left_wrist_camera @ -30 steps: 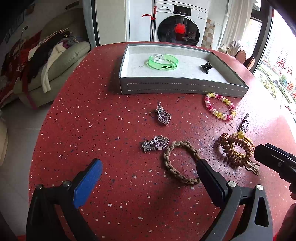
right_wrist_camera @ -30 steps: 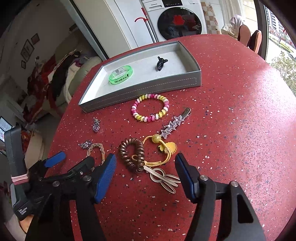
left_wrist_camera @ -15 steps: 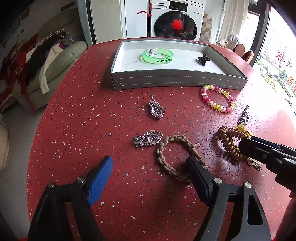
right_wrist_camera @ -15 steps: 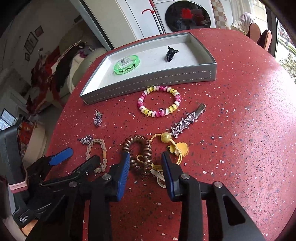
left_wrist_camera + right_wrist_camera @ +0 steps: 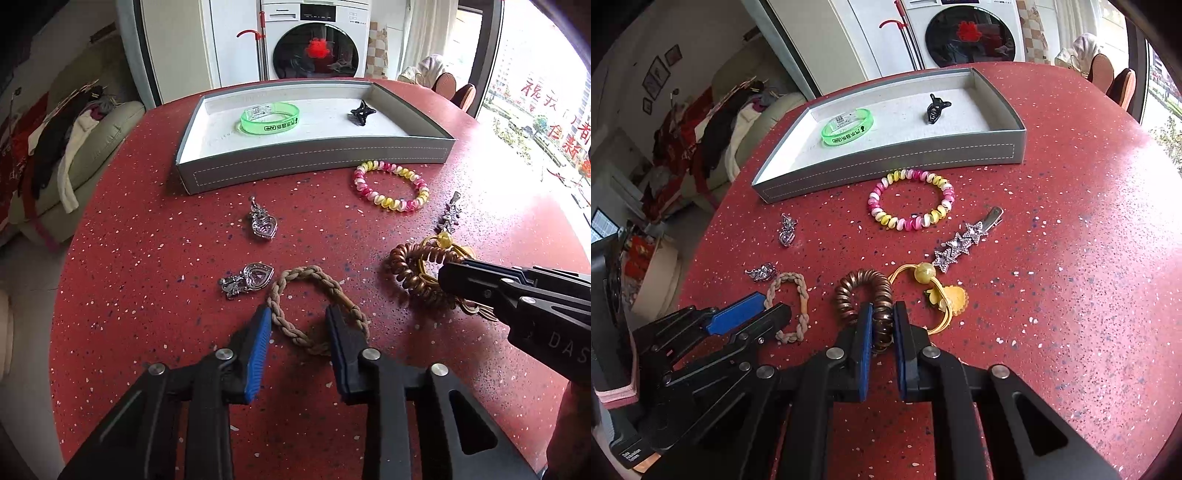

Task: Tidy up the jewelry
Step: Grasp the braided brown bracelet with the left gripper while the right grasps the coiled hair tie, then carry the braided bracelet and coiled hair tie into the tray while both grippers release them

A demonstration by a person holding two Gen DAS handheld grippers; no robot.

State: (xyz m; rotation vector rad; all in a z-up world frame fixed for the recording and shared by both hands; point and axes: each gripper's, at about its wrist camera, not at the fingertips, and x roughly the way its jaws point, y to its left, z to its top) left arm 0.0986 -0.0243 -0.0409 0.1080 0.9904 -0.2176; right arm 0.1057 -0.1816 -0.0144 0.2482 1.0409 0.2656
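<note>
Braided bracelet (image 5: 317, 302), long axis toward tray (image 5: 314, 162), between closing left tool (image 5: 297, 325).

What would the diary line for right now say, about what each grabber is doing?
left gripper: closing around braided bracelet | right gripper: shut on brown coil hair tie | tray: green wristband, black clip

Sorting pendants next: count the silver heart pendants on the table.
2. One pendant lies just before the tray; the other lies nearer, beside the braided band. None seems hidden.
</note>
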